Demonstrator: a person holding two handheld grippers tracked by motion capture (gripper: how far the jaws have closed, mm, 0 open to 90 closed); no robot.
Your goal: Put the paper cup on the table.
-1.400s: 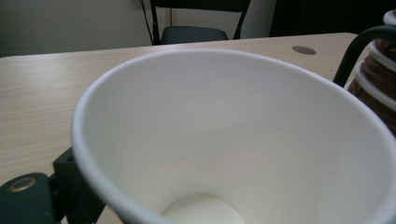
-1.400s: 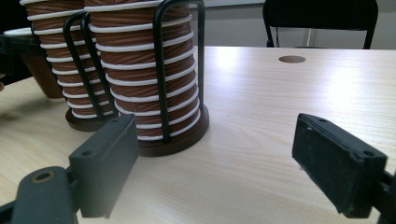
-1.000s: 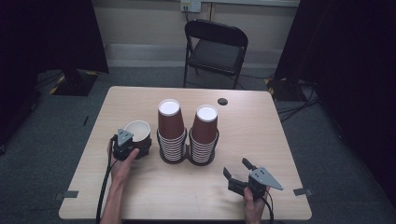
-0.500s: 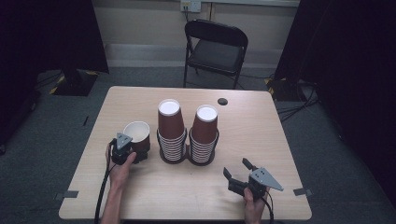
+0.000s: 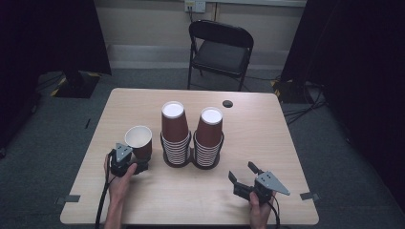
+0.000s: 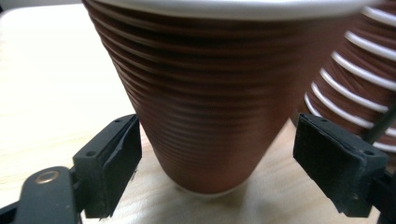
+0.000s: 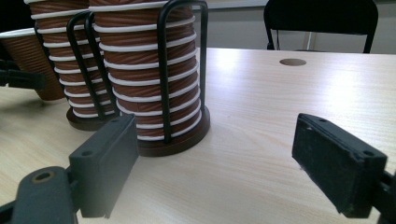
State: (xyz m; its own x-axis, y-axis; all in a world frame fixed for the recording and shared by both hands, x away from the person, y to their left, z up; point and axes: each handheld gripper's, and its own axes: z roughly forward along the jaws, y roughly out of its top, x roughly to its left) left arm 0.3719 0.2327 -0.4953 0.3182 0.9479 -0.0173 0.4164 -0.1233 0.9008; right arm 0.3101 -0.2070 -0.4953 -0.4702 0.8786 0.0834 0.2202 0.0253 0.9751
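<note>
A single brown ribbed paper cup [image 5: 138, 138] [image 6: 210, 102] with a white inside stands upright on the wooden table [image 5: 267, 138], left of two cup stacks. My left gripper [image 5: 138, 163] [image 6: 215, 135] lies behind it with the cup's lower part between its jaws, which have just been closing. The left pad [image 6: 116, 163] sits at the cup wall, while a gap shows at the right pad [image 6: 336, 163]. Two tall stacks of brown cups [image 5: 173, 133] [image 5: 210, 138] [image 7: 144, 70] stand in black wire holders. My right gripper [image 5: 241, 171] [image 7: 215, 126] rests open near the front right, holding nothing.
A dark round hole [image 5: 228, 103] [image 7: 293, 61] is in the table's far side. A black folding chair [image 5: 220, 47] stands beyond the table. Tape marks [image 5: 306, 195] sit at the front corners. Bare tabletop lies between the stacks and the right gripper.
My left gripper has drawn back a little toward the table's front edge, with the cup still between its jaws. The right gripper has not moved.
</note>
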